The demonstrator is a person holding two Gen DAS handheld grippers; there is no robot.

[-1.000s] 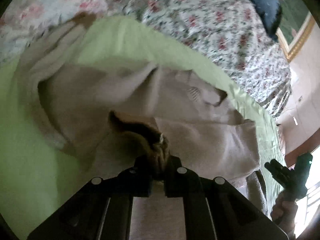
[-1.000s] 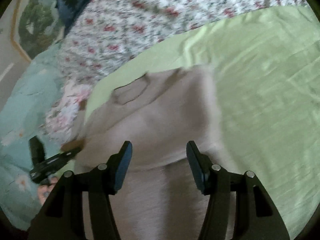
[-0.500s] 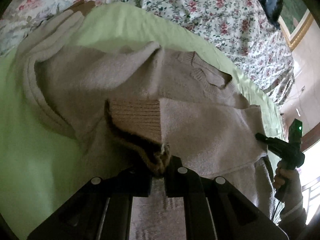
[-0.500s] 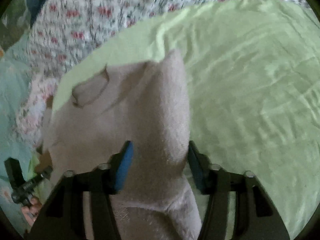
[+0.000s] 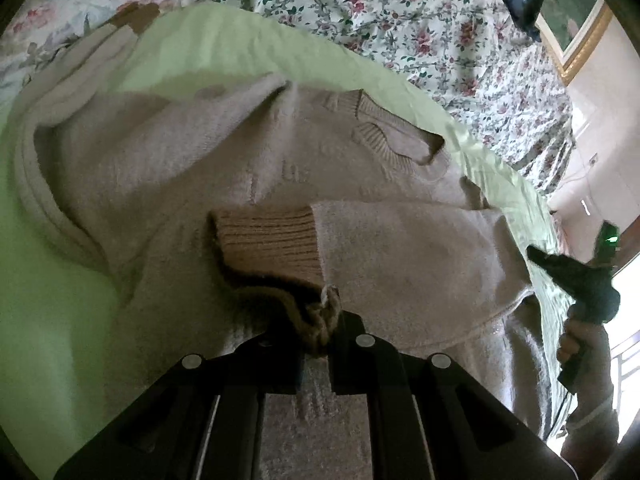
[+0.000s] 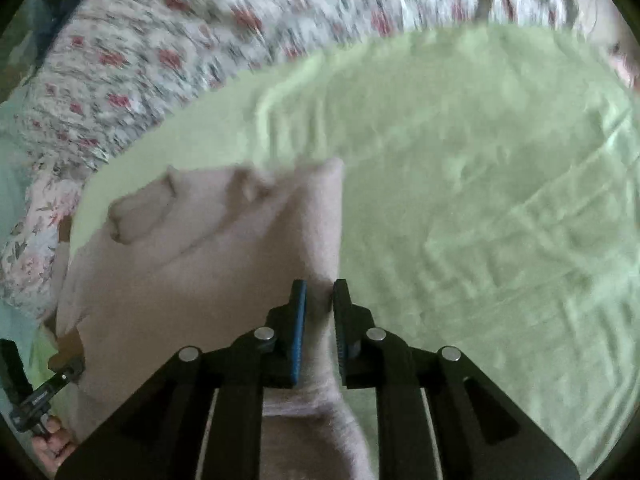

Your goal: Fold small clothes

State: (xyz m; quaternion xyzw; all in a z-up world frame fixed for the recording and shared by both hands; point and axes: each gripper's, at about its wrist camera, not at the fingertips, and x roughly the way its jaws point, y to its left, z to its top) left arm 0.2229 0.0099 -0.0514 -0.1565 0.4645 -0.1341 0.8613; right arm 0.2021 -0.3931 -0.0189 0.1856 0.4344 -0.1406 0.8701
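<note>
The beige knit sweater (image 5: 360,184) lay on a green sheet (image 5: 56,280) spread over the bed, collar toward the far edge, where a floral quilt (image 5: 420,20) began. One sleeve was folded across the chest, its ribbed cuff (image 5: 268,240) approx. mid-body.

Left gripper (image 5: 318,336): pressed together, pinching a bunched bit of the cuff's edge w/ a loose thread end showing at the pinch.

Right gripper (image 6: 319,312): jaws closing, w/ a raised ridge of sweater fabric between the blue pads (image 6: 298,320). Pads appeared to touch the knit on both sides. This hold sat at the sweater's side edge, nearest the bare stretch of sheet. The right-wrist view was blurred, so exact contact was hard to confirm.

Handling notes:
- Material looked soft, thick, fuzzy. It should be light, limp, no stiffness, so it will sag and drape from any single hold.
- Knit should stretch if pulled hard; a thin pinch risks slipping or snagging loops.
- Surface looked non-slippery, so the pads should hold well on a doubled fold.
- Best holds, by estimate: ribbed cuff, hem, shoulder seam or side edge, i.e. firmer, thicker areas.
- Nothing fragile; loose thread at the cuff may catch.
</note>
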